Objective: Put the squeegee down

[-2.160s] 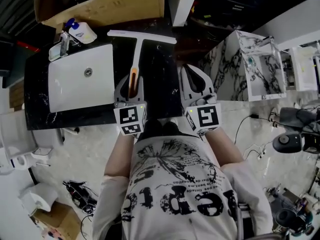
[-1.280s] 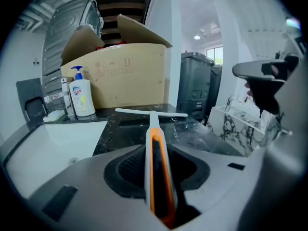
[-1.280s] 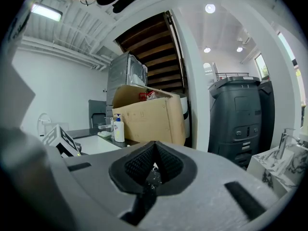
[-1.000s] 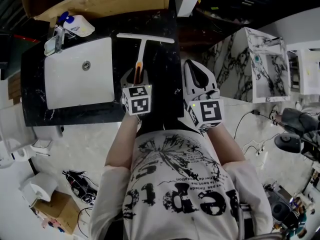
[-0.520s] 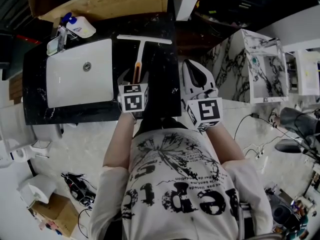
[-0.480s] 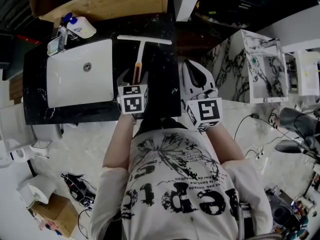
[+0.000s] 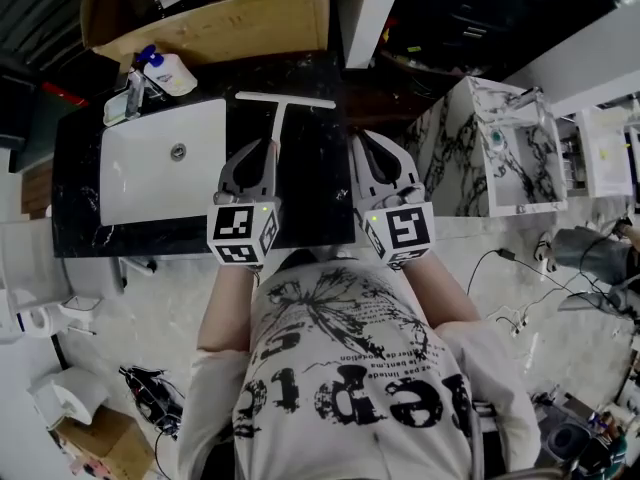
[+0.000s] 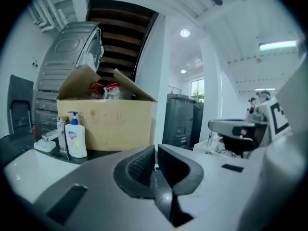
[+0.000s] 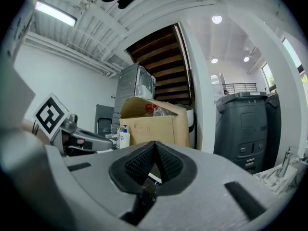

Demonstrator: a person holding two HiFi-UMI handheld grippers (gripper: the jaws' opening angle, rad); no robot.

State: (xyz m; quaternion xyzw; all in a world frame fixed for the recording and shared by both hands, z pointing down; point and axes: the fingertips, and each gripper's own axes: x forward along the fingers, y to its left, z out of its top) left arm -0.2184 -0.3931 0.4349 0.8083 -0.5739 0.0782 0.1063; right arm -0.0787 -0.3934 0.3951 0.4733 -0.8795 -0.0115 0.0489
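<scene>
The white T-shaped squeegee [image 7: 283, 101] lies flat on the black counter [image 7: 320, 193], blade at the far side and handle pointing toward me. My left gripper [image 7: 266, 144] hovers above the near end of that handle and hides it. In the left gripper view the jaws [image 8: 155, 152] are closing to a thin slit, with nothing between them. My right gripper [image 7: 358, 140] hangs beside it to the right over the counter. Its pads [image 9: 155, 147] meet and hold nothing. Neither gripper view shows the squeegee.
A white sink [image 7: 160, 168] is set in the counter's left part, with a faucet [image 7: 133, 93] and a soap bottle [image 7: 168, 71] behind it. An open cardboard box [image 7: 210, 18] stands at the back. A marble-patterned cabinet [image 7: 480, 148] stands to the right.
The left gripper has let go of the squeegee handle, lifted off it and drawn back toward me. The squeegee stays where it lay. The right gripper rose a little.
</scene>
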